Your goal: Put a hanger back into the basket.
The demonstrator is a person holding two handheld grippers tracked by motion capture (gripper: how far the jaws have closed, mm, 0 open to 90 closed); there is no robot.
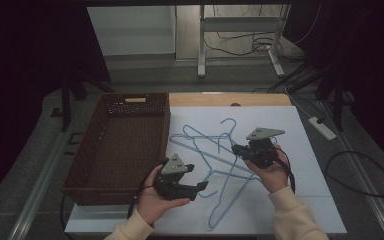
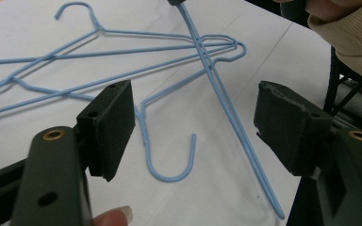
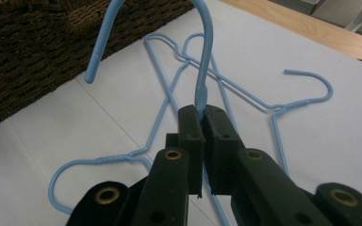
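Note:
Several light-blue wire hangers [image 1: 205, 145] lie crossed on the white tabletop [image 1: 280, 125]. My right gripper [image 1: 236, 149] [image 3: 202, 117] is shut on the neck of one hanger, whose hook [image 3: 207, 28] curves up above the jaws. That hanger's wire [image 2: 226, 103] slants across the left gripper view. My left gripper [image 1: 203, 188] [image 2: 195, 122] is open and low over the table. The hook of another hanger [image 2: 169, 162] lies on the table between its pads [image 2: 113, 122], touching neither.
A brown woven basket [image 1: 80, 172] [image 3: 28, 56] stands left of the hangers, its near corner close to my left hand. A wooden strip [image 1: 230, 99] runs along the table's far edge. Floor, cables and a power strip [image 1: 322, 127] lie beyond.

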